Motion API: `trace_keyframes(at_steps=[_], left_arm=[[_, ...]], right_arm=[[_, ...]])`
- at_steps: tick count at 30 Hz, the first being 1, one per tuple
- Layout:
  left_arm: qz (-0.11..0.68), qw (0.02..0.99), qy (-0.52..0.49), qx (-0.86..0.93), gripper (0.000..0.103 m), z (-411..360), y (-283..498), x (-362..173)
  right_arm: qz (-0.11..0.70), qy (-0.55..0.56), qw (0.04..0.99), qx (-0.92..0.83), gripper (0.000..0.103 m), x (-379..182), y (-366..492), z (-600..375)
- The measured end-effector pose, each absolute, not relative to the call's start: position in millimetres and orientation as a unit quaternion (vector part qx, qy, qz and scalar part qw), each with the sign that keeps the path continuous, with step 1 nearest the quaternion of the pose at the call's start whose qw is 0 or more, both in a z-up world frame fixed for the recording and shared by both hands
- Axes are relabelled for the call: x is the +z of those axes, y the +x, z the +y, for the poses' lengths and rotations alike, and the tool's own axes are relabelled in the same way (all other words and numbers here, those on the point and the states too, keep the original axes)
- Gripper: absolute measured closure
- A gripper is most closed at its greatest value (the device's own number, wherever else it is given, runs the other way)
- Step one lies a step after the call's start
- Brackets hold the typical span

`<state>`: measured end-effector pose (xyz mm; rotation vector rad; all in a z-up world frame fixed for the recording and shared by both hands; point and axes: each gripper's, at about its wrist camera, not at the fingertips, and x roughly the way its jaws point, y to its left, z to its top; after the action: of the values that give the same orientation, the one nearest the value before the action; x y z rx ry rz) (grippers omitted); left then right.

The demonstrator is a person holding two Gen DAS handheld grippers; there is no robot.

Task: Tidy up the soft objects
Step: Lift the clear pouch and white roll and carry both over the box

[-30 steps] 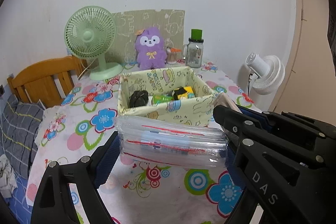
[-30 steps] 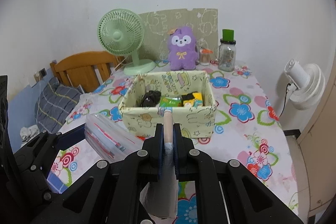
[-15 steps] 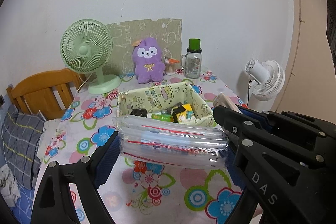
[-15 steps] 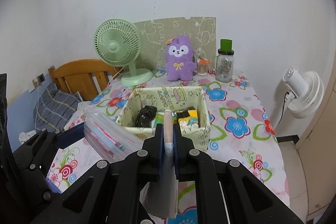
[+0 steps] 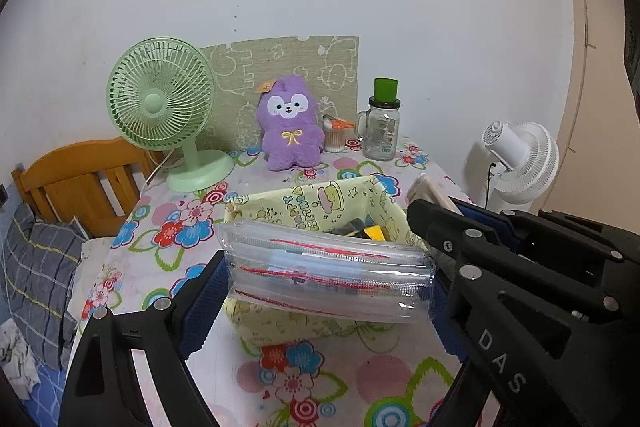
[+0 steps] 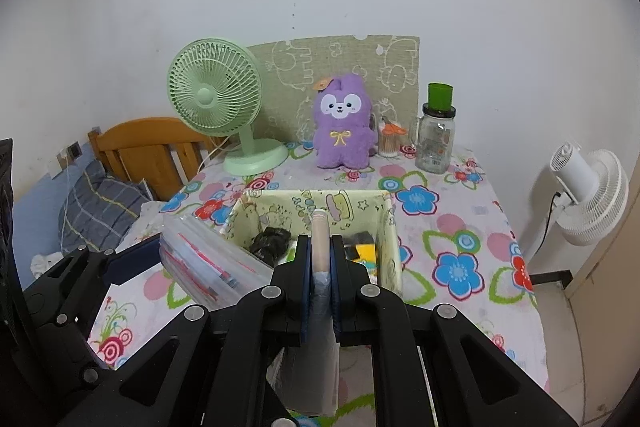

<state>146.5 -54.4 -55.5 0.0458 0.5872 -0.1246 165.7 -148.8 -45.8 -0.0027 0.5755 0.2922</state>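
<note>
Two soft items are held: the left hand-held gripper (image 5: pixel 328 275) clamps a clear zip pouch (image 5: pixel 326 275), the right hand-held gripper (image 6: pixel 321 263) pinches a beige roll (image 6: pixel 320 239). Both have dropped closer over the fabric bin (image 6: pixel 390 223), so release seems near; room remains beside its black bundle (image 6: pixel 270 241).

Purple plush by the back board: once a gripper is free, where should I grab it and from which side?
Probably take the purple plush across its body, below the face, coming from the front over the fabric box. It sits upright facing the cameras, its back to the green board; the green fan and cotton-swab jar flank it, so the sides look tight.
</note>
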Motion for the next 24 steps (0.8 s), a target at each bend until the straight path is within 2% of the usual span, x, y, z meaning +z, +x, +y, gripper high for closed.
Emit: trace_keyframes(at_steps=[24], left_arm=[[0.312,0.949,0.007,-0.047,0.012,-42.3,227.3,-82.8]], right_arm=[[0.302,0.003,0.938,0.173,0.092,-74.6,256.0,-135.2]])
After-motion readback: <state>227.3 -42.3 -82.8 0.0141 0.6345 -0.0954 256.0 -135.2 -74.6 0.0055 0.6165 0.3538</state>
